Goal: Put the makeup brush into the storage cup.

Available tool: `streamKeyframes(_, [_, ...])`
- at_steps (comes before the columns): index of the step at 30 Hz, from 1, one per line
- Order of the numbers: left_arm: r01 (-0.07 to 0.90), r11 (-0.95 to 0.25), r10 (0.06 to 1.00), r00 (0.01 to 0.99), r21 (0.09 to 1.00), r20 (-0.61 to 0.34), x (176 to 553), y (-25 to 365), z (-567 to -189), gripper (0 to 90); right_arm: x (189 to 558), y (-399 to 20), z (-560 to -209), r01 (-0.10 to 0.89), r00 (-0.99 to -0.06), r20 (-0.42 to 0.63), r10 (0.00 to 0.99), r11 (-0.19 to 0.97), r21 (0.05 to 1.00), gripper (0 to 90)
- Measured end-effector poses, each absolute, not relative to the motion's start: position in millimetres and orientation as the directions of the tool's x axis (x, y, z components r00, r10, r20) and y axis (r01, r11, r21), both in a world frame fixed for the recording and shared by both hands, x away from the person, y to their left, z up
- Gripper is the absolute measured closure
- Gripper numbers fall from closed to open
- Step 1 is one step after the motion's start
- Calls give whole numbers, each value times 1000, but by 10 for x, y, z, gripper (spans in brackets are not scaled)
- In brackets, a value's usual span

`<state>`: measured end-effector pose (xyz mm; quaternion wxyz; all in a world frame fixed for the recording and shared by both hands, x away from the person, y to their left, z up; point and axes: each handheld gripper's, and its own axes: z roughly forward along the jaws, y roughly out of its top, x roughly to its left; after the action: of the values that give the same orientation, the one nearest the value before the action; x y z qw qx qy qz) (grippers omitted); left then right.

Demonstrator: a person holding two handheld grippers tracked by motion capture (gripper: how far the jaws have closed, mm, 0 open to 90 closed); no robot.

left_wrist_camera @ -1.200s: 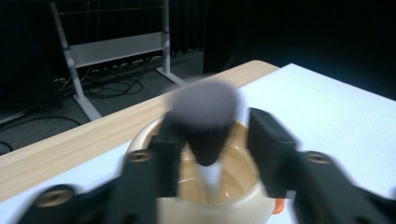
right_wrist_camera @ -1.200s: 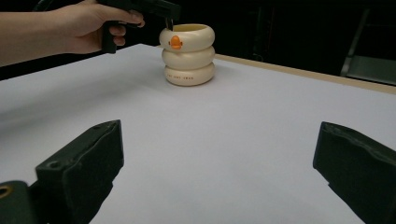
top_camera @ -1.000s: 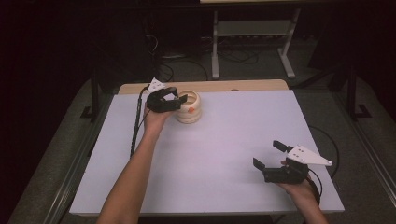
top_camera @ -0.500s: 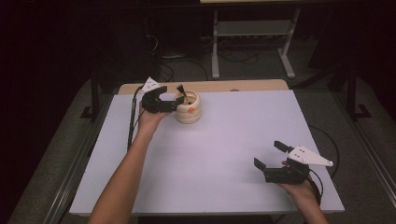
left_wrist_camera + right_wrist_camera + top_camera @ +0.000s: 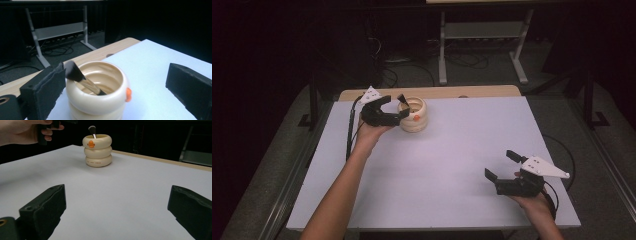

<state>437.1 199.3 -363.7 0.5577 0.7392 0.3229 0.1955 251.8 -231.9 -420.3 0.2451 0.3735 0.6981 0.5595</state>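
The left gripper [image 5: 396,106], jaws just opened wide, flanks the cream holder [image 5: 414,115] and its brush [image 5: 80,77], gripping nothing.

A cream pot [image 5: 100,100] sits between the wide-apart jaws, which have just been opening; a brush [image 5: 75,73] leans toward ten o'clock inside it.

A cream, ringed cup [image 5: 413,116] with an orange spot stands upright near the far left of the white table. A dark-tipped brush [image 5: 75,72] leans inside it.
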Motion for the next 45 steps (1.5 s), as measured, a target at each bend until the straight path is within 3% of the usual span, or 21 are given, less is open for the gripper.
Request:
streamKeyframes(20, [242, -160, 625, 775, 957, -92, 3656, 2114, -3703, 0, 2515, -2295, -4204, 256, -602, 86, 794, 90, 963, 11])
streamKeyframes(45, [239, -118, 636, 764, 964, -112, 3030, 2525, -3931, 0, 2521, -2283, -4206, 246, -608, 77, 790, 95, 965, 11])
